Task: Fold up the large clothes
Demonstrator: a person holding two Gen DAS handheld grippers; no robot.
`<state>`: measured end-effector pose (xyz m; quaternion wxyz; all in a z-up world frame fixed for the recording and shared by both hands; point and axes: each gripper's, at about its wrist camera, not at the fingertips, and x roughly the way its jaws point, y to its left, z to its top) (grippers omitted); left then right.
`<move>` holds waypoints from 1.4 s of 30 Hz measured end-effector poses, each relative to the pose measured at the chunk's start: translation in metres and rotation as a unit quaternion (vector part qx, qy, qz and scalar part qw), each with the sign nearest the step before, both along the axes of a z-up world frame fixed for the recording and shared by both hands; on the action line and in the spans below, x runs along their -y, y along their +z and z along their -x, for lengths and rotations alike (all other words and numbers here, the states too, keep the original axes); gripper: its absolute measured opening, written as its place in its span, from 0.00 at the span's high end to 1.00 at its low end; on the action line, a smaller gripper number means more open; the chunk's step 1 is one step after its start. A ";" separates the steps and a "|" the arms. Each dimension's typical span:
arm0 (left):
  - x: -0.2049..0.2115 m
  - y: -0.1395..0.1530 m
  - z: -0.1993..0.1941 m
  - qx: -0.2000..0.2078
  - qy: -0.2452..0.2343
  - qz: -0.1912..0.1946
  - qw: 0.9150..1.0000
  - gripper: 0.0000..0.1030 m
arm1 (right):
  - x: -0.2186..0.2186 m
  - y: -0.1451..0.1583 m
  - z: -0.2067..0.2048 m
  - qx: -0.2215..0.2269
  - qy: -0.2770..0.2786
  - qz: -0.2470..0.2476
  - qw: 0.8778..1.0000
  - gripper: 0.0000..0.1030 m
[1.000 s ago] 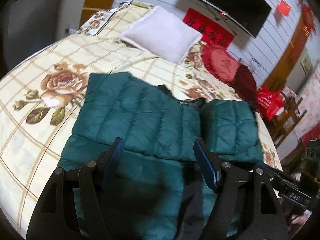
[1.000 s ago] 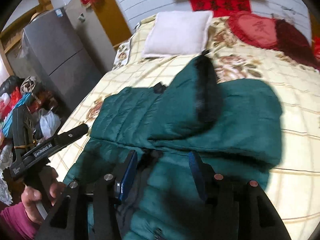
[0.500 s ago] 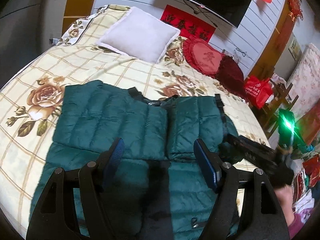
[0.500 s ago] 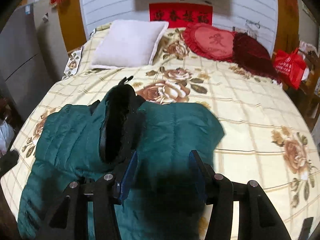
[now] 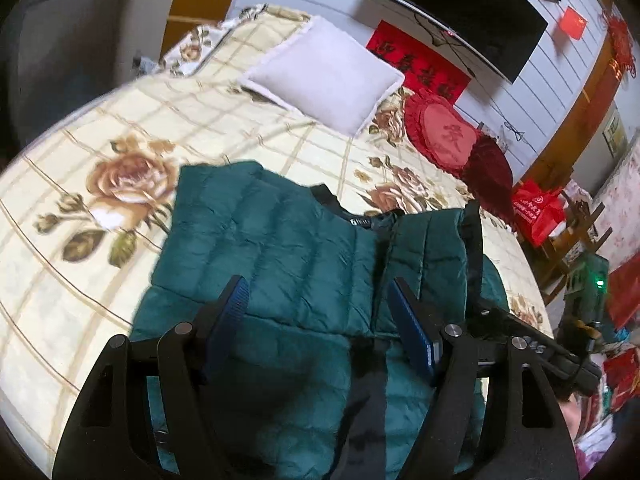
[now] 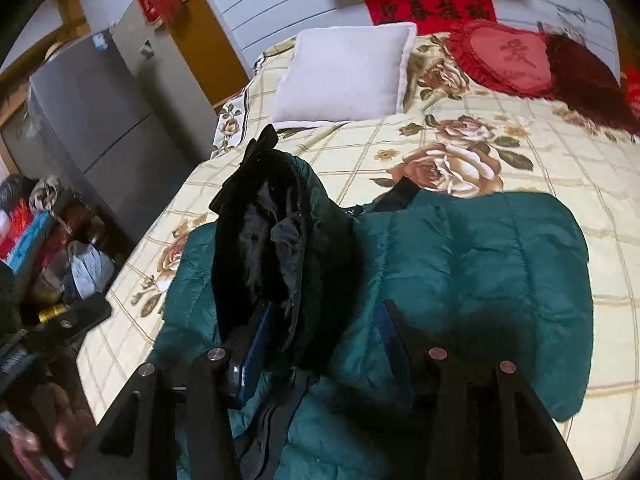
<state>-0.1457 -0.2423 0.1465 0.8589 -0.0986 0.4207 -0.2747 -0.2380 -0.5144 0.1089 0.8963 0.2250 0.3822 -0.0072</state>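
A dark green quilted down jacket (image 5: 280, 256) lies on the bed, both sleeves folded across its front; it also shows in the right wrist view (image 6: 480, 264). My left gripper (image 5: 320, 320) hovers open over the jacket's lower middle, holding nothing. My right gripper (image 6: 320, 344) is open above the jacket's right side. A raised fold of sleeve with black lining (image 6: 264, 248) stands up against its left finger (image 6: 256, 344); the jaws are wide apart and not closed on it. The right gripper's body (image 5: 532, 344) shows at the jacket's right edge in the left wrist view.
The bed has a cream rose-print cover (image 5: 120, 140). A white pillow (image 5: 328, 76) and red heart cushions (image 5: 448, 136) lie at the head. A grey fridge (image 6: 92, 120) and clutter (image 6: 48, 240) stand left of the bed. Red bags (image 5: 540, 208) stand on the right.
The right sleeve was carried over and now lies folded on the jacket front. Both grippers shifted; the left view swung back left, the right gripper drew nearer the sleeve's raised fold.
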 end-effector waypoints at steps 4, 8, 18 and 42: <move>-0.001 -0.004 -0.003 -0.029 0.007 0.023 0.999 0.30 | -0.010 0.003 -0.012 0.028 0.019 -0.058 0.998 0.34; -0.007 0.006 0.000 -0.003 0.009 0.010 1.000 0.30 | -0.033 0.006 -0.022 0.044 0.064 -0.111 0.991 0.34; 0.004 -0.027 -0.024 -0.034 0.025 -0.017 0.999 0.30 | 0.009 0.023 0.016 0.032 0.006 -0.033 0.999 0.34; 0.029 -0.009 -0.067 0.018 0.014 -0.058 0.998 0.88 | 0.097 0.021 0.065 -0.002 -0.110 0.000 0.994 0.34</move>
